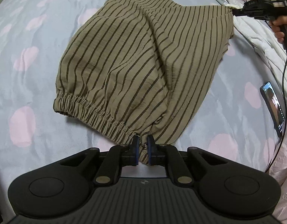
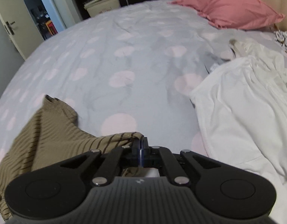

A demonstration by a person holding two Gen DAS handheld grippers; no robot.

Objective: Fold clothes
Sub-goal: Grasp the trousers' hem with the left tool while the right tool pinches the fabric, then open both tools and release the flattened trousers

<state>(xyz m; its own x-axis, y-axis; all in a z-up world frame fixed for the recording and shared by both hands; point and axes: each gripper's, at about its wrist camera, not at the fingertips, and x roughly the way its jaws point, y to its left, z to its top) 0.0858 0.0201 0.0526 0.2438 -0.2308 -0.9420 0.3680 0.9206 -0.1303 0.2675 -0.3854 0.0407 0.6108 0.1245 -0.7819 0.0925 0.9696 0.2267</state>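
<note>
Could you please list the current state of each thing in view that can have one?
Left gripper: shut on the elastic waistband.
Right gripper: shut on a corner of the shorts.
Striped shorts: spread on the bed, held at two ends, not yet folded.
Phone: screen lit, lying on the bed.
White garment: crumpled, unfolded.
Pink pillow: lying at the bed's far end.
Door: open.

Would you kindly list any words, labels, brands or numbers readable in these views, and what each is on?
None can be read.
Phone: the screen shows a picture, any text too small.
Left gripper and right gripper: a small pale emblem on each body, no legible letters.
Striped garment: no label visible.
</note>
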